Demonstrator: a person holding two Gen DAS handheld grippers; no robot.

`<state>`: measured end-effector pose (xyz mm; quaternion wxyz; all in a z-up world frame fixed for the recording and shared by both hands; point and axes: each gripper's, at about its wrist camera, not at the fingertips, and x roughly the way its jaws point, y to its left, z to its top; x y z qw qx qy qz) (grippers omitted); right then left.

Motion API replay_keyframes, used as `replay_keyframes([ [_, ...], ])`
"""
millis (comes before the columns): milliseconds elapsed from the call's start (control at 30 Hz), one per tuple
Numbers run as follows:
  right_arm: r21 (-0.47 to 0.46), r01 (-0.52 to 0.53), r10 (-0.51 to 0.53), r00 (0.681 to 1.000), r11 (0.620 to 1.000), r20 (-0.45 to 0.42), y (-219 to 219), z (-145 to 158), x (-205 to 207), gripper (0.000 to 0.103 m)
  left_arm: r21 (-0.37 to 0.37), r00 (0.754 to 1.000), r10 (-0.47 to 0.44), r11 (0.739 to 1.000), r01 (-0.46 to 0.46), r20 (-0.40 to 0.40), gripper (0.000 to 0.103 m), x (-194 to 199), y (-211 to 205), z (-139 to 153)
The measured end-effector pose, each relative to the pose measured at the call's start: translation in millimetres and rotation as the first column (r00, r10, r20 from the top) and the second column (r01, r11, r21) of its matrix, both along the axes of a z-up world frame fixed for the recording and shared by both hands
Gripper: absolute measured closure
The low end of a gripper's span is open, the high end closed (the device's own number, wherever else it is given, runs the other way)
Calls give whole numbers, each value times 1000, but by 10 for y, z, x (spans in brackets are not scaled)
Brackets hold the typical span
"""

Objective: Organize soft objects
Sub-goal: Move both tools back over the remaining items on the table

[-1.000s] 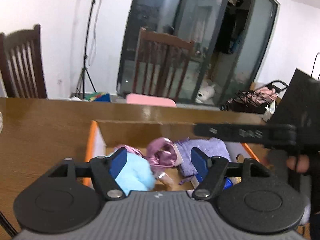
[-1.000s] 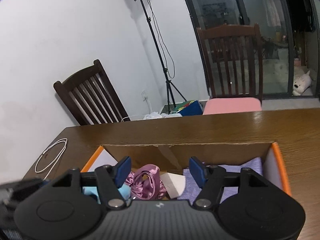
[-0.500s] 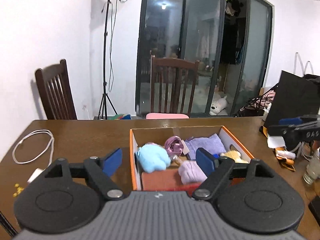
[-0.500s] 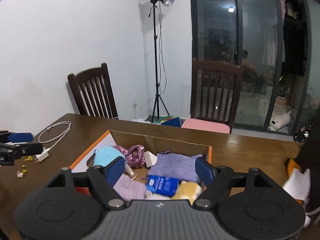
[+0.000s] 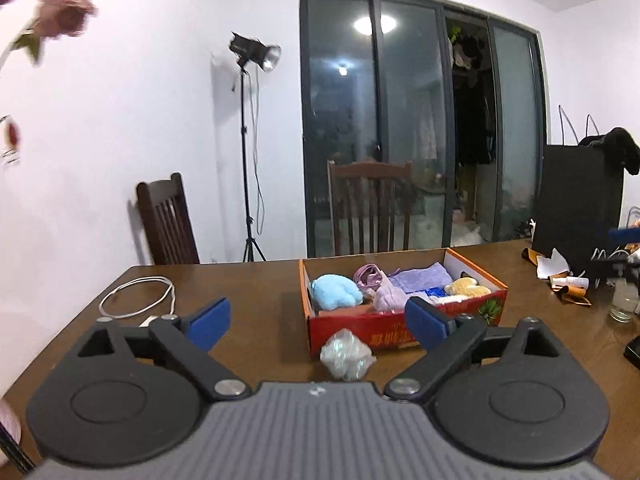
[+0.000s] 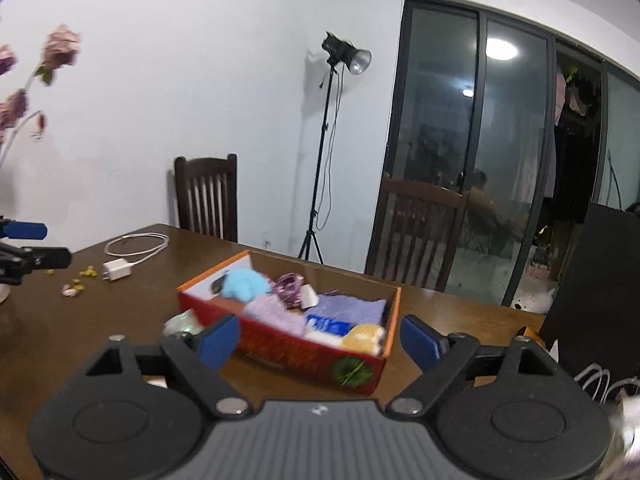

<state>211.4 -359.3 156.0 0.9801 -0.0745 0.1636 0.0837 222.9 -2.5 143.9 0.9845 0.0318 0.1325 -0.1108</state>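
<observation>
A red and orange cardboard box (image 5: 396, 334) (image 6: 280, 350) stands on the brown table. In it lie a light blue plush (image 5: 335, 289) (image 6: 241, 284), a pink satin scrunchie (image 5: 370, 274), purple cloths (image 5: 420, 276) (image 6: 348, 306), a blue packet (image 6: 326, 325) and a yellow plush (image 5: 466, 287) (image 6: 362, 336). A crumpled clear plastic bag (image 5: 347, 354) lies on the table in front of the box. My left gripper (image 5: 318, 322) is open and empty, held back above the table. My right gripper (image 6: 318, 338) is open and empty, also back from the box.
A white cable with charger (image 5: 136, 300) (image 6: 134, 248) lies at the table's left. Small yellow bits (image 6: 82, 276) lie near it. A black bag (image 5: 576, 204), a glass (image 5: 622, 304) and small clutter stand at the right. Two wooden chairs (image 5: 368, 208) stand behind the table.
Both grippers have pulled back and up from inside the box, so the whole box and table now show. Both stay open and empty.
</observation>
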Motion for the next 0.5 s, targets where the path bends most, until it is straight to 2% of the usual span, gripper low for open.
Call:
replay_keyframes([
  [100,5,-8,8,1000,1000,24,97,-201,-373,15,-46,1000,6,999,-6,1,3,-345,88,-177],
  [267,32,48,-49,999,998,23,225,-568,-932,15,-54,999,44,998,-43,14,0,-920,268,-473],
  [400,99,29,-28,1000,995,-4,371,-780,-1341,15,-79,999,30,996,-32,-29,0,-1281,399,-675],
  [500,160,11,-9,1000,987,-13,449,-913,-1625,15,-68,999,2,998,-5,-46,0,-1365,386,-728],
])
